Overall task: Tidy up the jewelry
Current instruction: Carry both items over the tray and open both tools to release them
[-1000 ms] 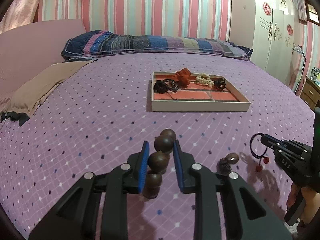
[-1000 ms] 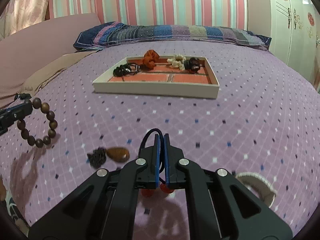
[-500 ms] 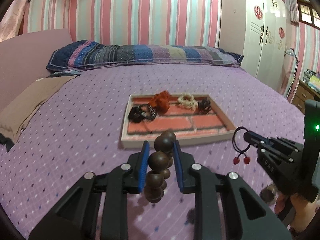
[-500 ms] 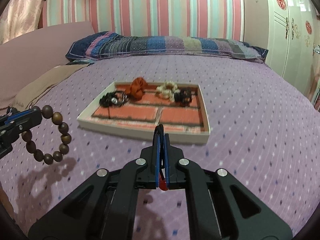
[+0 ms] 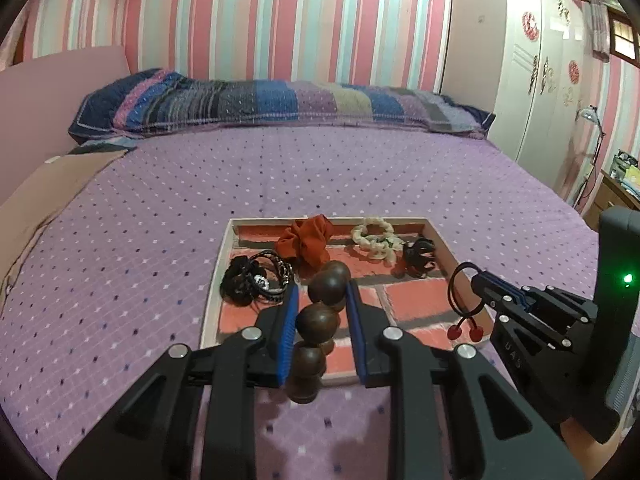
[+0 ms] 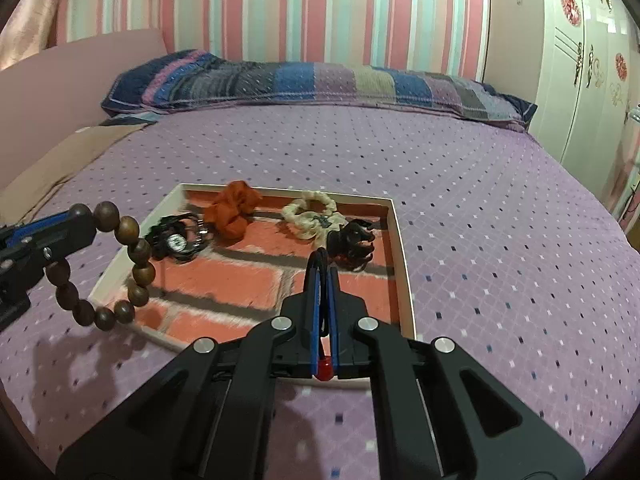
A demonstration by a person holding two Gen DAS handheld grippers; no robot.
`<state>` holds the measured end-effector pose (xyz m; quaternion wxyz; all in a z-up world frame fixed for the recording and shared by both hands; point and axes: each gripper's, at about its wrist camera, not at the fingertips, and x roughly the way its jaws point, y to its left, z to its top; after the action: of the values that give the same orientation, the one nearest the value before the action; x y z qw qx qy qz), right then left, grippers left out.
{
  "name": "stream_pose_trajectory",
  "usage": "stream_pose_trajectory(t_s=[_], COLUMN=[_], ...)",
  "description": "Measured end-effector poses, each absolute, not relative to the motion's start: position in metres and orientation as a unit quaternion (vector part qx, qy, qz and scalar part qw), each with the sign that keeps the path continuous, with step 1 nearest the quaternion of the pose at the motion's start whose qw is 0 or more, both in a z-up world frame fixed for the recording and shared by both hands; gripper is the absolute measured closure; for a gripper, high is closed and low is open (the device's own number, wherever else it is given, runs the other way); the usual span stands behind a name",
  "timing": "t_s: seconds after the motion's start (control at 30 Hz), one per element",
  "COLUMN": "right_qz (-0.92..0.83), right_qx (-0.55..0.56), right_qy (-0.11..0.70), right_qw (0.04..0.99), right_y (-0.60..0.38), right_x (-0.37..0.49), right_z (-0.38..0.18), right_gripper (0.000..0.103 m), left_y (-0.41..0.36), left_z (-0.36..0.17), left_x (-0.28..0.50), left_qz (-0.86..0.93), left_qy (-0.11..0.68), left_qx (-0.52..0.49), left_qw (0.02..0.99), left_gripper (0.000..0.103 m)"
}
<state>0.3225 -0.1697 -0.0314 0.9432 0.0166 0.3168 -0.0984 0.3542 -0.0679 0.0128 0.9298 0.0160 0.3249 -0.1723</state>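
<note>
My left gripper (image 5: 322, 292) is shut on a bracelet of dark wooden beads (image 5: 318, 320), which hangs as a loop (image 6: 134, 256) over the tray's near left corner. My right gripper (image 6: 322, 270) is shut on a black hair tie with two red beads (image 5: 464, 312); its loop sticks out past the fingertips and a red bead (image 6: 324, 370) dangles below. Both hover above the near edge of a white-rimmed tray (image 6: 404, 292) with a brick-pattern floor. In the tray lie a black watch and cords (image 5: 256, 278), an orange scrunchie (image 5: 308, 240), a cream scrunchie (image 5: 376, 238) and a black clip (image 5: 420, 256).
The tray sits on a purple dotted bedspread (image 5: 140, 240). A long striped pillow (image 5: 280, 104) lies at the head of the bed, a tan cloth (image 5: 44, 196) at the left edge. White wardrobe doors (image 5: 536, 80) and a wooden nightstand (image 5: 616, 196) stand at the right.
Both grippers have moved forward and a little up, from well short of the tray to over its near edge, carrying the bead bracelet and the hair tie. The loose items on the bedspread have dropped out of view.
</note>
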Motion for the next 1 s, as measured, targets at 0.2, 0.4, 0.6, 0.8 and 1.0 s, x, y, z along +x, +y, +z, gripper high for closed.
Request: stream_pose_trajectory(t_s=[0.2,0.4,0.6,0.8,1.0], right_qz=[-0.104,-0.117,-0.124,-0.128,-0.127], right_qx=[0.021,0.020,0.038,0.033,0.025], right_qy=[0.354,0.386,0.407,0.420,0.428], right_qw=[0.929,0.915,0.904,0.898,0.895], right_y=[-0.187,-0.204,-0.222,-0.226,-0.225], right_x=[0.369,0.397,0.413,0.422,0.426], right_z=[-0.058,-0.086,-0.103,-0.112,-0.117], right_gripper=[0.098,0.098,0.098,0.098,0.098], left_y=[-0.081,-0.083,-0.076,-0.072,-0.072], left_z=[-0.017,-0.049,-0.072,-0.083,-0.081], left_x=[0.405,0.441,0.465,0.470,0.466], left_qz=[-0.171,-0.147,-0.127,-0.120,-0.121], left_qy=[0.366,0.391,0.412,0.420,0.415], left_qx=[0.011,0.020,0.026,0.027,0.032], left_qw=[0.915,0.909,0.902,0.899,0.901], left_gripper=[0.079,0.084,0.084,0.084,0.084])
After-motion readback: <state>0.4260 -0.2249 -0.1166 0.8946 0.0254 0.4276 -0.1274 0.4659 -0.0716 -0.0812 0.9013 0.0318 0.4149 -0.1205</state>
